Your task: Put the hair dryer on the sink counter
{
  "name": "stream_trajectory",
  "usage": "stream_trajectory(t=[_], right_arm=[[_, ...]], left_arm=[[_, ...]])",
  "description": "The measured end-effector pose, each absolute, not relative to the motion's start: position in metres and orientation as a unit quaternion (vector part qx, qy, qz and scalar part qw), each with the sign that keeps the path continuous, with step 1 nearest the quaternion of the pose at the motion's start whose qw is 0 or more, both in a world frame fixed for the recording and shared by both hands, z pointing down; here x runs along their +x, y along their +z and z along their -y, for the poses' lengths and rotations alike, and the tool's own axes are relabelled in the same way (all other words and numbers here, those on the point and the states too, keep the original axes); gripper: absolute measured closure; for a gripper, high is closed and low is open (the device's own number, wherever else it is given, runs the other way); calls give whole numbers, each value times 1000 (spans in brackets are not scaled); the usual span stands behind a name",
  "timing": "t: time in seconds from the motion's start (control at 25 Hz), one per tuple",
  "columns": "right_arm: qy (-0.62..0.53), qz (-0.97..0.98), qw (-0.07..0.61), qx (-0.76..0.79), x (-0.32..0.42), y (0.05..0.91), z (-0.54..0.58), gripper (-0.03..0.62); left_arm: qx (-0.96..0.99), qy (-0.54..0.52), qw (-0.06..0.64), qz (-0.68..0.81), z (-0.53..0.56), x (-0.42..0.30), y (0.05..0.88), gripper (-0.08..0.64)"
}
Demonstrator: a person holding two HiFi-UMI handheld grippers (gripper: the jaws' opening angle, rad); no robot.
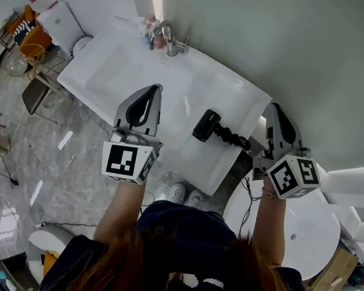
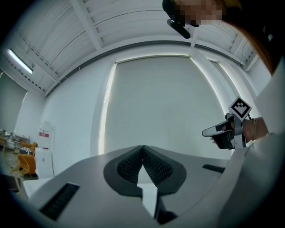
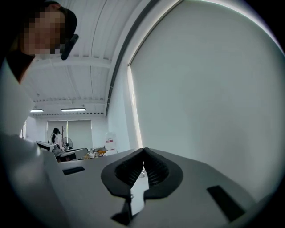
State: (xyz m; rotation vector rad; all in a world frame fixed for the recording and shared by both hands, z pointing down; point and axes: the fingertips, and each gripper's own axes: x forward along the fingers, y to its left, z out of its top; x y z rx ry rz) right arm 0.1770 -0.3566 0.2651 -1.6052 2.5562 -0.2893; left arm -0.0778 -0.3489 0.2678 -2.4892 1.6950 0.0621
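Observation:
A black hair dryer [image 1: 207, 125] lies on the white sink counter [image 1: 235, 102], its coiled cord [image 1: 232, 138] trailing right toward the counter's edge. My left gripper [image 1: 155, 88] is held up over the basin, left of the dryer, jaws shut with nothing between them. My right gripper [image 1: 272, 107] is raised to the right of the counter, also shut and empty. Both gripper views point up at a pale wall; the left gripper [image 2: 143, 147] and right gripper [image 3: 143, 150] show their ribbed pads touching. The right gripper also shows in the left gripper view [image 2: 209, 132].
A chrome faucet [image 1: 164, 36] stands at the back of the basin [image 1: 122, 71]. A round white basin or tub [image 1: 302, 228] sits below right. Chairs and clutter stand on the marble floor [image 1: 51, 160] at left. White shoes [image 1: 177, 191] show under the counter edge.

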Motion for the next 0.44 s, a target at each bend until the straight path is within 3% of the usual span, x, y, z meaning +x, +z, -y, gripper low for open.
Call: stream_trajectory(t=[0.44], right_arm=[[-5,-852,-17,-524,161,257,336,578]], left_arm=[[-829,23,69,-555,337,-66,268,541]])
